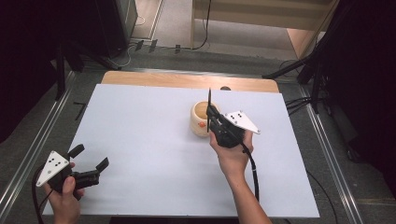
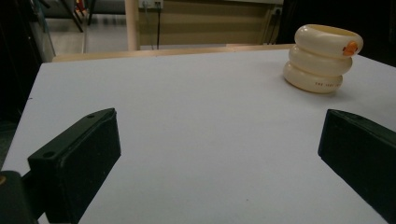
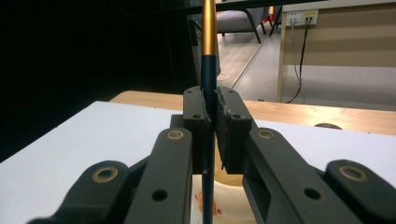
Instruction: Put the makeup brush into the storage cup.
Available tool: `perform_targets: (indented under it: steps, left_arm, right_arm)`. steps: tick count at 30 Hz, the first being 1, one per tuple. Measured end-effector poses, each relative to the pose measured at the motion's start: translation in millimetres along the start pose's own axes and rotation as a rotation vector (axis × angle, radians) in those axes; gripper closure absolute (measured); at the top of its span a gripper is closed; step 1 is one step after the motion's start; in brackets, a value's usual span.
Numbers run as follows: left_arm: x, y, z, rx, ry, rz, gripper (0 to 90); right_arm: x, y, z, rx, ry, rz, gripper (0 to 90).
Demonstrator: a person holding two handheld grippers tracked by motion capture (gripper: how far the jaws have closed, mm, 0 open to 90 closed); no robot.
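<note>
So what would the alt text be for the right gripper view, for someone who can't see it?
A black claw is clamped shut on a thin upright stick, dark blue with a gold upper part. Its lower end points down toward a cream ringed pot just below, on a white table with a wooden far edge.

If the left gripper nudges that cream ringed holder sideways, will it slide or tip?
The cream ringed holder probably slides rather than tips: it looks squat, with a broad base on the white table. Its smooth rounded rings look glossy, so the jaws may slip. The upright pen clamped in the right gripper could lever it.
</note>
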State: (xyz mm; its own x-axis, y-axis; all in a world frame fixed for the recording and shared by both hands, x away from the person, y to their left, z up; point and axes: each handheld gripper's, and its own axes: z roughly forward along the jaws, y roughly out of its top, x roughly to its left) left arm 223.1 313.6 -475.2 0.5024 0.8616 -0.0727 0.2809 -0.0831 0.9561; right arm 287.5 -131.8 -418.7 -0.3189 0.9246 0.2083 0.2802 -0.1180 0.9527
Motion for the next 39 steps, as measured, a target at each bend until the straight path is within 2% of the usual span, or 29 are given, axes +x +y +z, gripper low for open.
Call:
perform_targets:
  steps: [10, 39]
  left_arm:
    - [0.4, 0.1, -0.3, -0.001, 0.003, -0.003, 0.0]
    - [0.6, 0.3, -0.1, -0.001, 0.002, 0.000, 0.0]
  right_arm:
    - [-3.8, 5.6, 7.0, -0.011, -0.008, 0.011, 84.2]
    - [-10.7, 16.4, 35.5, -0.019, -0.030, -0.010, 84.2]
